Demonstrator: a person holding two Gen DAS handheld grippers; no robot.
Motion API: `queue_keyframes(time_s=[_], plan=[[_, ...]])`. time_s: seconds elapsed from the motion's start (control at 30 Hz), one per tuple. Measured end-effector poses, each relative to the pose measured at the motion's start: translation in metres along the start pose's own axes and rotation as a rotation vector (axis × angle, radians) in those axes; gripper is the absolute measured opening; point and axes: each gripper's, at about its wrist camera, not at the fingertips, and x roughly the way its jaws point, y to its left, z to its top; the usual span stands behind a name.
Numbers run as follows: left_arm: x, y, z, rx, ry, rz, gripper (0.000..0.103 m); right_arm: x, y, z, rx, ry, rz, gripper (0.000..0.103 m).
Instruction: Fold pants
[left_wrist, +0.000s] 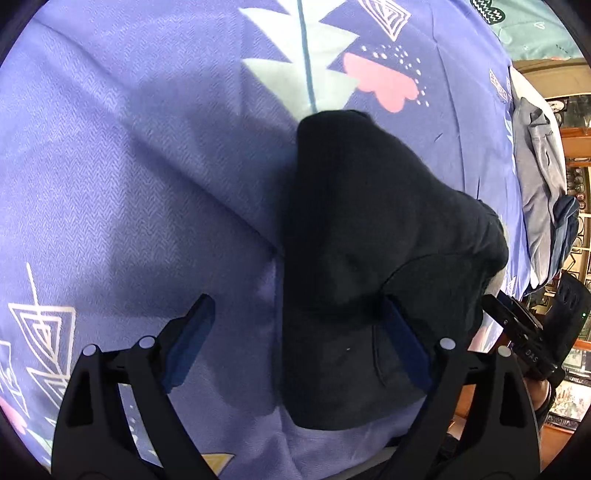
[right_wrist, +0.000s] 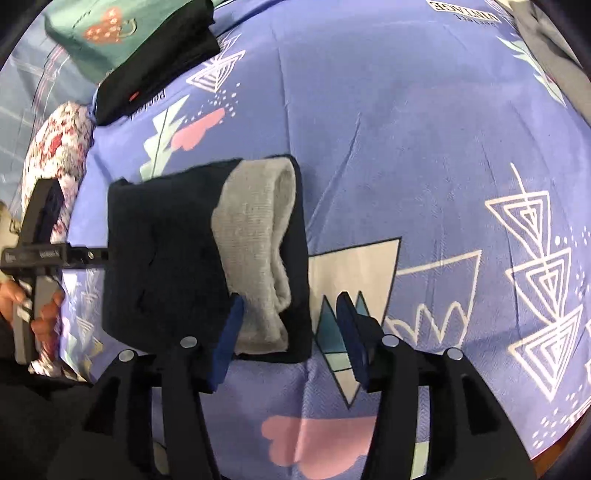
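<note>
Fingers first: left gripper is spread wide with nothing pinched, one pad just resting over the pants' edge; right gripper is parted too, off the cloth at the near corner. Biggest thing around is the purple patterned bedspread. On it sit the folded black pants, a compact bundle with the grey lining showing along one side.
</note>
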Motion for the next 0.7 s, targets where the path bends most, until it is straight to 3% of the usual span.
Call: queue_keyframes(time_s=[0.17,0.4,0.53,0.7], plan=[[-0.008,-0.005,-0.004,0.026,0.001,-0.075,0.091,-0.014,-0.008,0.006,0.084,-0.047,0.179,0.057],[0.008,-0.005,-0.013,0.011,0.052,-0.1,0.091,0.006,-0.02,0.006,0.142,0.006,0.169,0.06],[0.019,-0.006,-0.014,-0.015,0.086,-0.146,0.091,0.014,-0.03,0.007,0.201,0.002,0.251,0.062],[0.021,-0.01,-0.01,0.01,0.075,-0.173,0.091,0.02,-0.034,0.013,0.243,-0.02,0.308,0.07]])
